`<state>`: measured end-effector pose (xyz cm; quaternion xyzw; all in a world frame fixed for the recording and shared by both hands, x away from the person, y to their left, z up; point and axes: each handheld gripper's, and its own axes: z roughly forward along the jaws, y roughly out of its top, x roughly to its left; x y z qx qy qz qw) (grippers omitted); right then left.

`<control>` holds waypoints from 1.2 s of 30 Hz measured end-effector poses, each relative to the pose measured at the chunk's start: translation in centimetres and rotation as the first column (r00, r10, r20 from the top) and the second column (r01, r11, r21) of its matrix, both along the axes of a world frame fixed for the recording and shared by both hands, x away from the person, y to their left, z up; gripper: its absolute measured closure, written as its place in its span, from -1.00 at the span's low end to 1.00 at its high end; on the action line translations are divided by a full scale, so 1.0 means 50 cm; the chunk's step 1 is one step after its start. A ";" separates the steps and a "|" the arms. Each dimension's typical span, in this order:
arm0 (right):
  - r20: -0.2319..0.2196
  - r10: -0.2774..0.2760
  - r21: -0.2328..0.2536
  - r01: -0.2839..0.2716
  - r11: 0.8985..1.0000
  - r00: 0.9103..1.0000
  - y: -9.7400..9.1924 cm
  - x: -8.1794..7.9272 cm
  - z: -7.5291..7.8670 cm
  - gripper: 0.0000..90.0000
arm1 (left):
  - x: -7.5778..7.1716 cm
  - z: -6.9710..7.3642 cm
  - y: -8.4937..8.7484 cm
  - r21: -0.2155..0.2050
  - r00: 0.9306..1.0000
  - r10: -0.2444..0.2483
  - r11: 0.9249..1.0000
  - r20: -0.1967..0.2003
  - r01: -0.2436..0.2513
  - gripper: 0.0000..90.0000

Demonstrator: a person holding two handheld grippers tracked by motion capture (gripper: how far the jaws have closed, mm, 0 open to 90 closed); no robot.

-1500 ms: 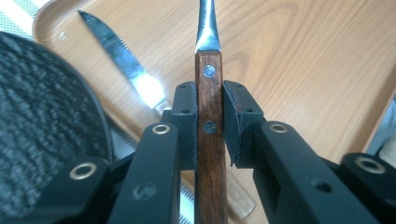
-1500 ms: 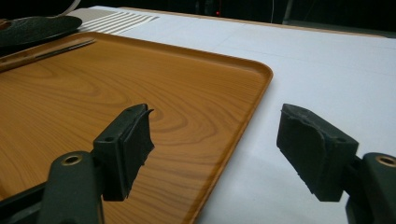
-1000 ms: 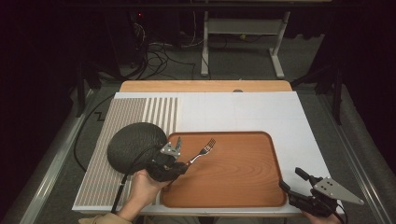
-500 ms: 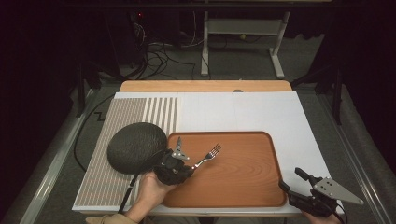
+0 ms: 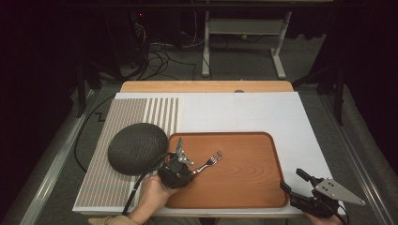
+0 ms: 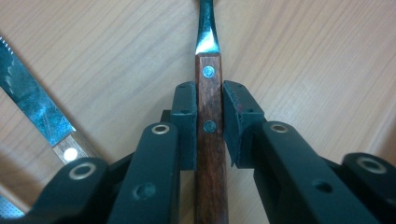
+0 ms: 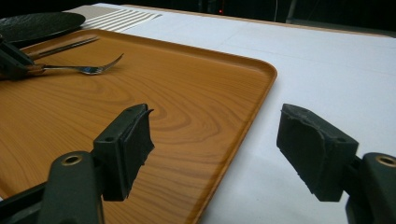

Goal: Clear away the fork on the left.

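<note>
Fork (image 5: 209, 163) with the wooden handle sits clamped between the left gripper (image 6: 208, 123) pads, low over the wooden tray (image 5: 253, 187). Right gripper (image 7: 215, 149) hangs wide open, holding nothing, by the tray's corner.

Tray (image 5: 244, 178) on table (image 5: 263, 110), near front edge. Plate (image 5: 137, 147) just left of tray, on striped mat (image 5: 126, 117). Fork (image 5: 209, 163) over tray's left part — handle between left gripper (image 5: 180, 164) jaws. Knife (image 6: 35, 100) on tray beside fork. Right gripper (image 5: 300, 185) off tray's front right corner — well apart from fork.
</note>
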<state>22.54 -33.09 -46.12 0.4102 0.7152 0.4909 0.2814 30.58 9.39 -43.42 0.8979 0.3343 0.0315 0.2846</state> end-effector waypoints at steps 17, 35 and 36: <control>-0.003 0.003 0.002 -0.003 1.000 1.000 0.000 0.000 0.000 -0.41 | -0.002 -0.022 -0.011 0.068 1.000 -0.012 0.998 -0.001 0.012 0.44; -0.003 0.003 -0.002 -0.003 1.000 1.000 0.000 0.000 -0.001 -0.40 | -0.005 0.004 -0.050 0.016 0.994 -0.098 0.995 0.050 0.097 0.75; -0.003 0.003 -0.002 -0.003 1.000 1.000 0.000 0.000 -0.001 -0.41 | -0.005 0.002 -0.055 0.028 0.993 -0.110 0.994 0.048 0.109 0.76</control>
